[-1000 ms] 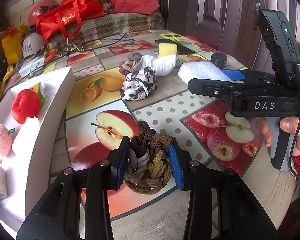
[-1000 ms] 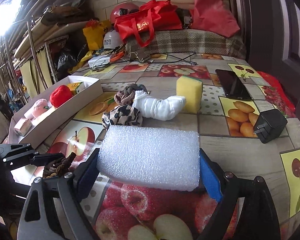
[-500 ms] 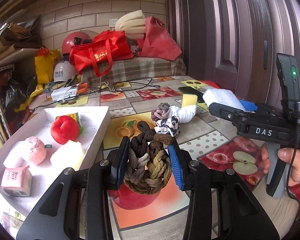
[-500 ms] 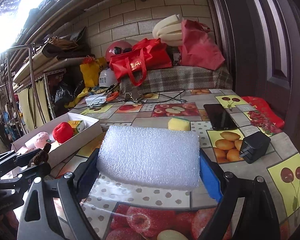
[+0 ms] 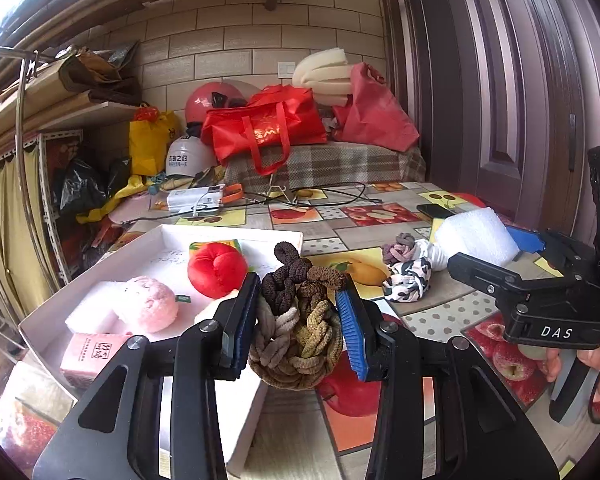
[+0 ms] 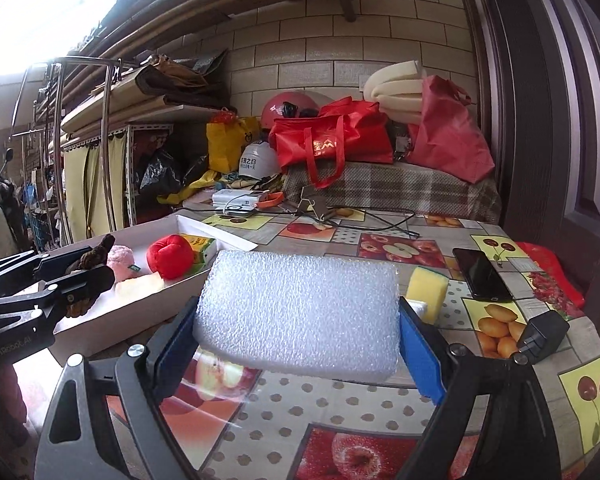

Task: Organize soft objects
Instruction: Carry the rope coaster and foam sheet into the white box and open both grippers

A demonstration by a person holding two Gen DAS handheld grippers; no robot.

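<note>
My left gripper (image 5: 297, 320) is shut on a bundle of brown and tan knotted hair ties (image 5: 296, 320), held above the near right corner of the white box (image 5: 100, 264). Inside the box lie a red plush apple (image 5: 216, 270), a pink plush (image 5: 150, 306), white foam pieces and a small pink carton (image 5: 94, 354). My right gripper (image 6: 298, 320) is shut on a wide white foam block (image 6: 298, 312), raised over the table to the right of the box (image 6: 236, 242). A patterned scrunchie (image 5: 408, 280), a grey scrunchie (image 5: 398, 246) and a yellow sponge (image 6: 426, 292) lie on the table.
A black phone (image 6: 482, 276) and a black charger (image 6: 542, 338) lie at the table's right side. Cables (image 6: 380, 220), a white power bank (image 6: 236, 200), red bags (image 6: 332, 140) and helmets crowd the far end. A dark door stands on the right.
Both grippers have risen and swung left toward the white box with their loads. The views tilted up, so the wall and shelves now show. The grips are unchanged.
</note>
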